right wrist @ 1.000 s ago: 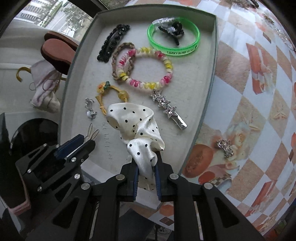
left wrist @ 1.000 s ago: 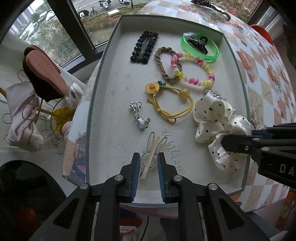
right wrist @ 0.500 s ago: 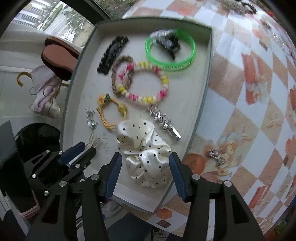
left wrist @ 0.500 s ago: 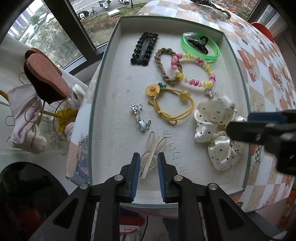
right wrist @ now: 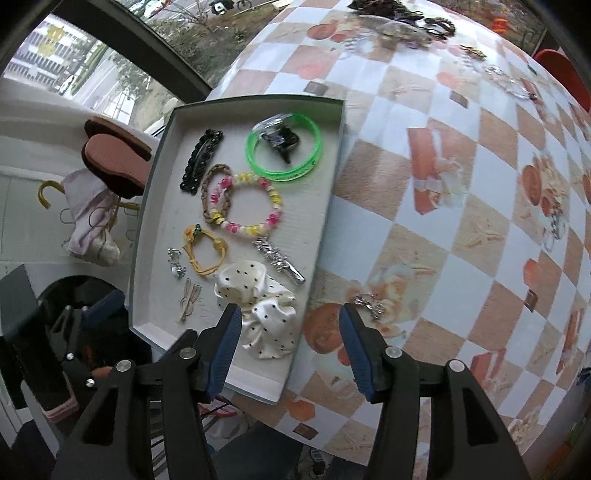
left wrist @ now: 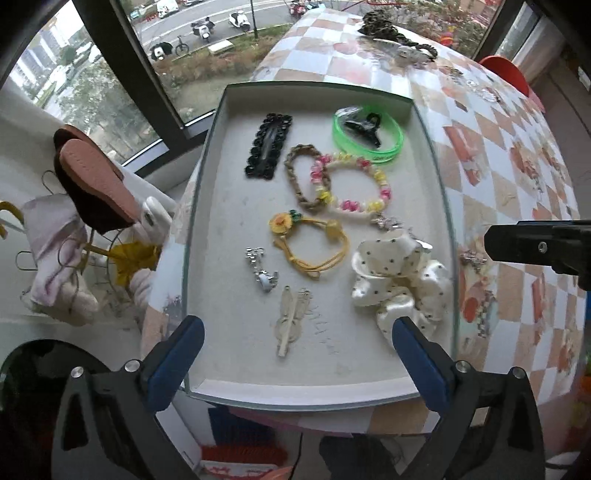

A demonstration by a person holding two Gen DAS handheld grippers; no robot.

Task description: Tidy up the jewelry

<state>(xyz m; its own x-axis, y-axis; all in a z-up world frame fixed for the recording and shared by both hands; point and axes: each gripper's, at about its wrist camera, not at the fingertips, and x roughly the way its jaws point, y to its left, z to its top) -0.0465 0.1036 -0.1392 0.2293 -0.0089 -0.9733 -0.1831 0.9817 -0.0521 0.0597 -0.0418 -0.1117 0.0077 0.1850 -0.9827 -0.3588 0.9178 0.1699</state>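
Note:
A grey tray holds the jewelry. My left gripper hovers over the tray's near end; its jaws are opening wide and the cream rabbit-shaped hair clip lies loose on the tray floor between them, untouched. The white polka-dot scrunchie rests in the tray's near right corner. In the right wrist view, my right gripper is open above the scrunchie and the tray rim, holding nothing. A small silver piece lies on the tablecloth just right of the tray.
Further in the tray lie a green bangle with a black claw clip, a beaded bracelet, a black snap clip, a yellow hair tie and a silver star clip. More jewelry sits at the table's far end.
The left gripper let go of the rabbit clip, opened wide and rose. The right gripper released the scrunchie, opened, lifted and drifted right.

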